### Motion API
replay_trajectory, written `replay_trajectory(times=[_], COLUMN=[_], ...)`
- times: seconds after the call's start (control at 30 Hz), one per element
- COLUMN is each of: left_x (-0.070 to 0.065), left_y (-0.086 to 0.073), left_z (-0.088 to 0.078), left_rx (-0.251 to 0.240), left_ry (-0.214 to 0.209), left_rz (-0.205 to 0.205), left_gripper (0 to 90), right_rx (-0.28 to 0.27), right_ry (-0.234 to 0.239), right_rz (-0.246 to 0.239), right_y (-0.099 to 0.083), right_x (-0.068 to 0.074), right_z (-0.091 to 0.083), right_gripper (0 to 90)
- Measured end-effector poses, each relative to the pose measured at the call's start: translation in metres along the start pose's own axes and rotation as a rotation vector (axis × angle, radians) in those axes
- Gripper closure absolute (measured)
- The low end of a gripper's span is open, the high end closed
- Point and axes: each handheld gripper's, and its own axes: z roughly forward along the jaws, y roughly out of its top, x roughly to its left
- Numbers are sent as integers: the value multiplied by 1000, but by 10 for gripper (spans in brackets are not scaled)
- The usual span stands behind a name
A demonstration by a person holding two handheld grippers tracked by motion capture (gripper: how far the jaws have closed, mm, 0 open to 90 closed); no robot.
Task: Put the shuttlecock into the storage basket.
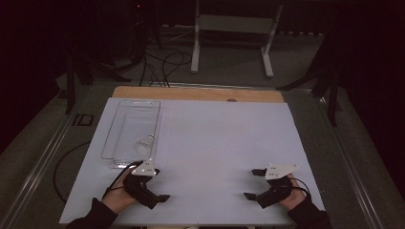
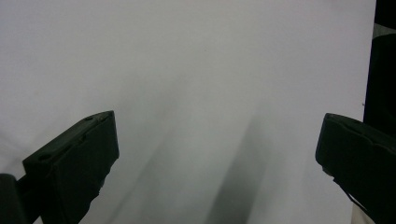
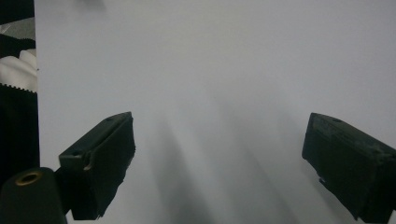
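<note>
A dark lab: white-covered table (image 1: 215, 143), floor cables (image 1: 162, 67), equipment stands (image 1: 229, 38).

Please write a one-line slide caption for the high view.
Left gripper and right gripper rest open on the white table near a clear tray.

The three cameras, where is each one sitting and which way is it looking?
High view: sits above the person's side, looking forward and down on the white table, the clear tray, both hands, left tool and right tool.
Left gripper view: rides the left tool, looking along its parted jaws at the table.
Right gripper view: rides the right tool, jaws parted likewise.
Both gripper views share the white tabletop.
</note>
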Motion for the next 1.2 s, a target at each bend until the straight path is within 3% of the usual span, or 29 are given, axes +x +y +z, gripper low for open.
replay_trajectory(times=[0.27, 0.63, 0.83, 1.0, 1.2], left_x=[-1, 1, 2, -1, -2], left_y=[-10, -21, -25, -26, -27], left_z=[-7, -7, -11, -6, -5], left_rx=[-39, -43, -90, -71, -86], left_ry=[59, 92, 129, 162, 202], left_rz=[7, -50, -99, -84, -88], left_gripper=[4, 4, 4, 4, 4], right_rx=[-4, -2, -2, -4, -11], right_ry=[-1, -1, -3, -3, -9], right_rz=[4, 7, 5, 3, 0], right_y=[0, 0, -1, 0, 0], right_x=[0, 0, 0, 0, 1], right_z=[0, 0, -1, -1, -3], right_gripper=[92, 92, 92, 92, 92])
